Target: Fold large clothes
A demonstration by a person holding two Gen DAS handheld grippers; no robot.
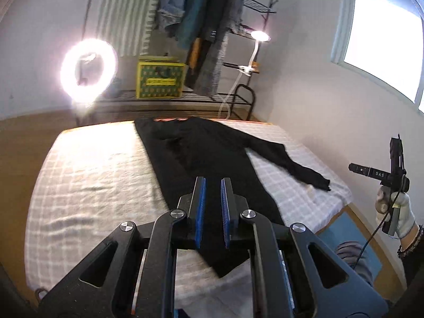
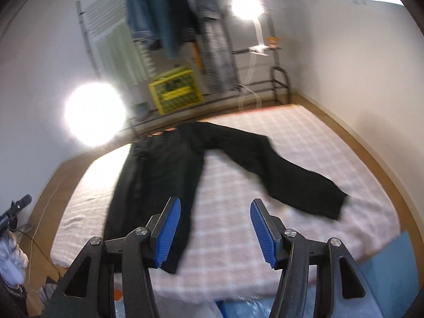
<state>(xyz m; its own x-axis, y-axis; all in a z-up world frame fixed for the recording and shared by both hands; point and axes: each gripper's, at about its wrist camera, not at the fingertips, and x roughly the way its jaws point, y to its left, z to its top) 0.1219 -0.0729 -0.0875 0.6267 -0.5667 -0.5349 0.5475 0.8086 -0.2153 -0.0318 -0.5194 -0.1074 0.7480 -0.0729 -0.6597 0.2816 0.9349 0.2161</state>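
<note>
**Black garment flat on bed, both grippers above it, neither holding**

Hidden or unclear: the right wrist view is motion-blurred, so cloth edges and the bed's check pattern smear. The garment's collar end sits at the far edge of the bed, partly lost in glare from the ring light. The left gripper's own fingers cover the near hem in the left wrist view. What kind of garment it is cannot be told for certain; one sleeve shows.

Orientation: the body's long axis runs from the near edge of the bed away toward the clothes rack, collar end far. The sleeve angles out to the right, cuff near the bed's right edge.

Left gripper: jaws narrow, almost closed, nothing between the pads, above the garment's near part.

Right gripper: jaws parted about halfway, empty, over the bed beside the body.
</note>
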